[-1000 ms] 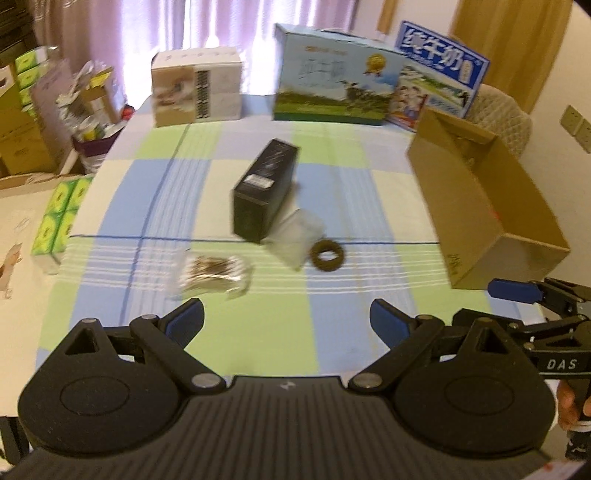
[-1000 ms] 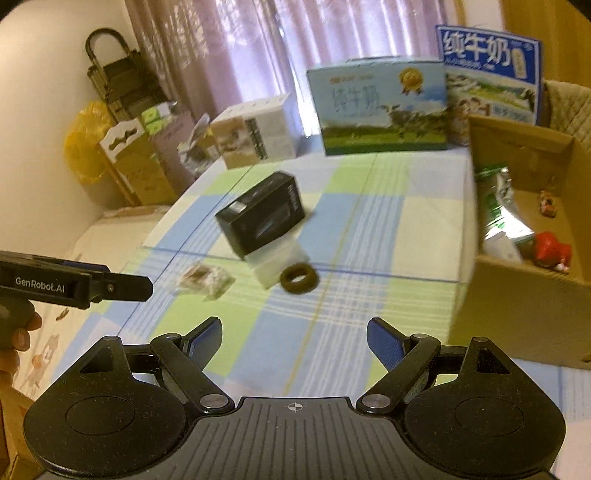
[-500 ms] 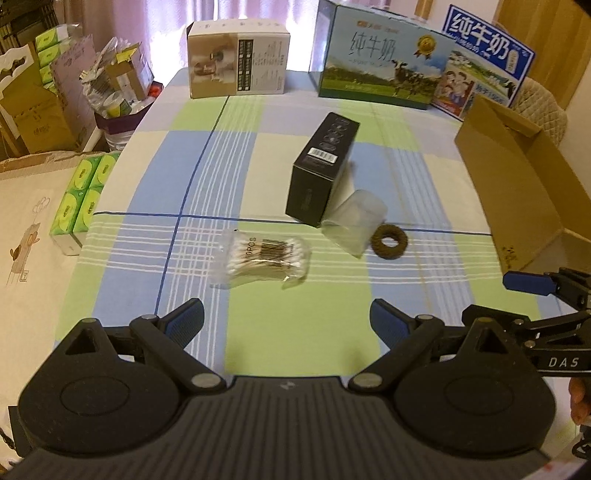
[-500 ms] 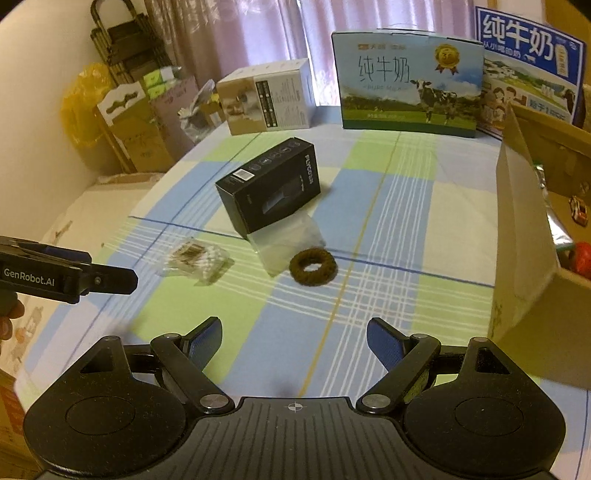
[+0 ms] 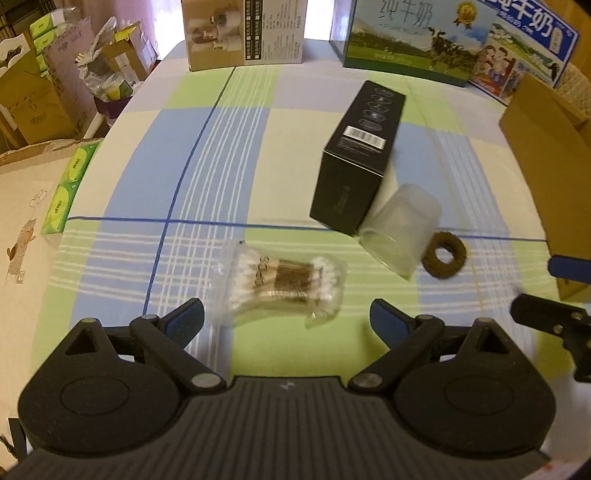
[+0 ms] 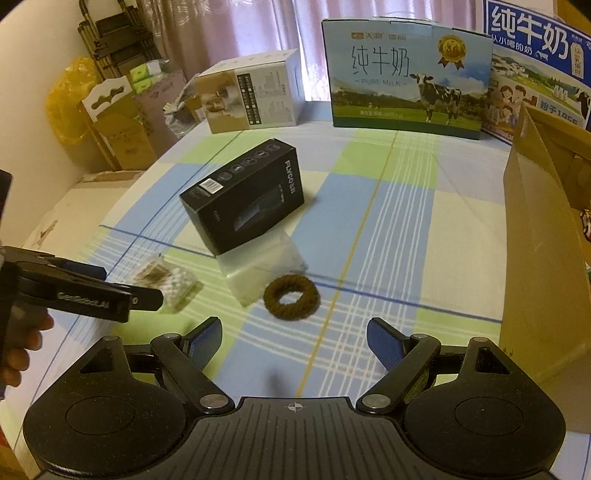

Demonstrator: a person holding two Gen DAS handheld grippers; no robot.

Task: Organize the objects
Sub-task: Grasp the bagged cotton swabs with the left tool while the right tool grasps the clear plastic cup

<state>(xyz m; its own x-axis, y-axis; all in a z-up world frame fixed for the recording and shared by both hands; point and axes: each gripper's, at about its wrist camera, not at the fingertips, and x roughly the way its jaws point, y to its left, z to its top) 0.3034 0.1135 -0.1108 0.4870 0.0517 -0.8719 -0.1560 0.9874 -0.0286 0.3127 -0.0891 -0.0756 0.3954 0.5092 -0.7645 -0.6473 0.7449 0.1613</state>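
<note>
Left gripper [image 5: 286, 317]: jaws spread wide, holding nothing, above the table's near edge just short of the cotton swab packet.
Right gripper [image 6: 293, 334]: jaws spread wide, empty, just short of the hair tie.
Cotton swab packet [image 5: 282, 282]: clear bag of swabs lying flat on the checked tablecloth [image 5: 221, 155], near the table's near edge, left of the hair tie.
Hair tie [image 6: 291, 297]: brown ring, flat on the cloth, touching or just beside the clear plastic cup.
Clear plastic cup [image 5: 400, 229]: on its side, its closed end against the near end of the black box.
Black box [image 6: 243, 197]: lying lengthwise around the table's middle, barcode label on top.
Cardboard box [image 6: 543, 251]: open, along the table's right edge; its contents are hardly visible.
Milk cartons [image 6: 406, 74]: two printed cases standing at the far edge, toward the right corner.
White product box [image 5: 243, 33]: at the far edge, toward the left.
Person's hand [image 6: 18, 354]: fingers wrapped round the left gripper's handle.
</note>
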